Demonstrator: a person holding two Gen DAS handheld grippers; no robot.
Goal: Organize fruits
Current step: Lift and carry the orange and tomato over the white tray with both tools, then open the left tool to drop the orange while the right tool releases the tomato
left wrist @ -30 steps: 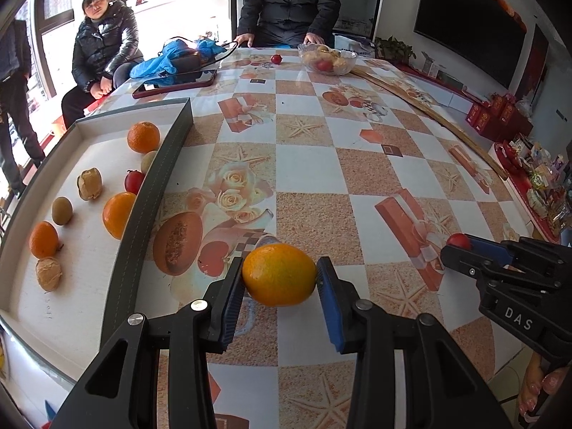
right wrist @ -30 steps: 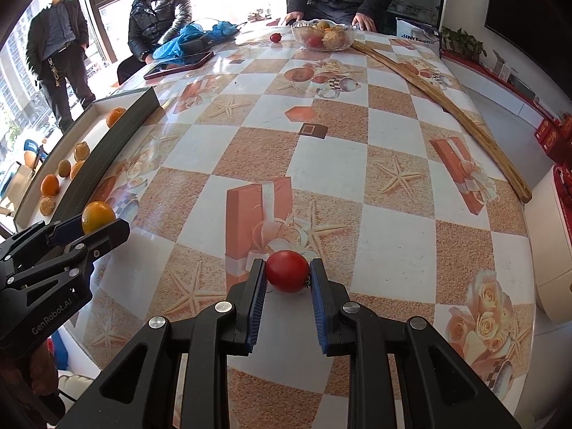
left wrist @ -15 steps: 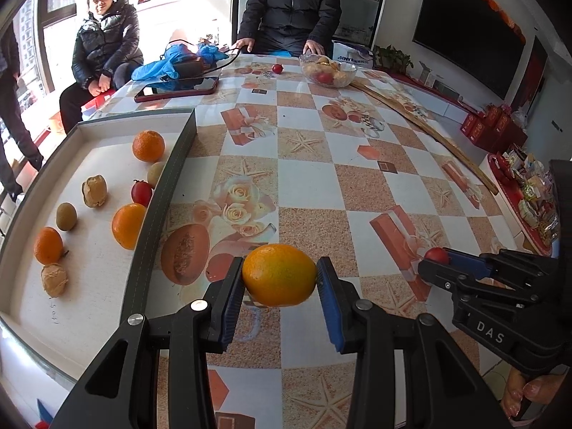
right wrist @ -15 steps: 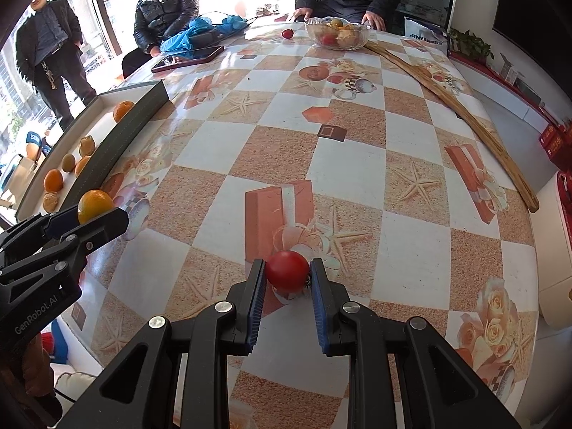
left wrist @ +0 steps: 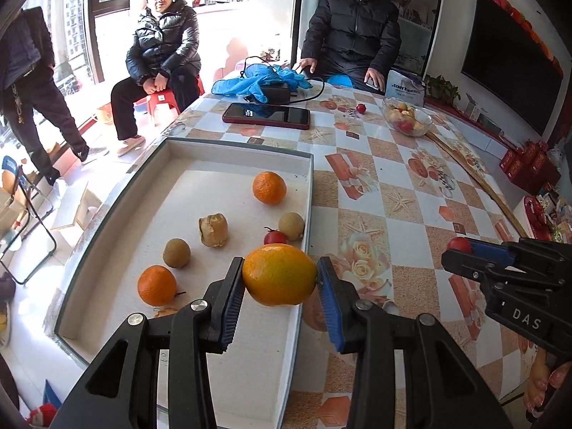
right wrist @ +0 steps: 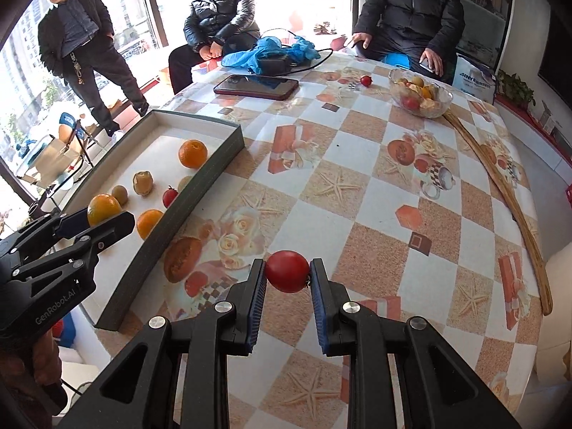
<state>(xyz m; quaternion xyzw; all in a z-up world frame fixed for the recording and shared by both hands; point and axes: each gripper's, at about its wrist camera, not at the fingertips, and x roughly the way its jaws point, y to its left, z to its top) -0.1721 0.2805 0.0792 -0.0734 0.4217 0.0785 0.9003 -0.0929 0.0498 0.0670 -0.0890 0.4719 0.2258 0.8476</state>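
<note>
Our left claw (left wrist: 280, 276) clamps an orange (left wrist: 279, 274) over the tray (left wrist: 309, 193), hiding fruit beneath, our right claw (right wrist: 287, 272) pinches a tomato (right wrist: 287, 271) beside the tray

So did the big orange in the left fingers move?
Yes. The orange went left, from over the patterned table to above the tray's right wall, held by the left gripper.

We cannot see all of the husked fruit (left wrist: 165, 311) in the tray (left wrist: 171, 146): the left tongs (left wrist: 280, 280) cover most of it. The held orange (left wrist: 279, 274) hides the lower part of the cherry tomato (left wrist: 274, 237). In the right wrist view the tray's wall (right wrist: 186, 211) cuts off a pale round fruit (right wrist: 185, 182). The fruits in the glass bowl (right wrist: 422, 98) are too small for us to name. The surface (right wrist: 393, 214) runs off the bottom edge.
</note>
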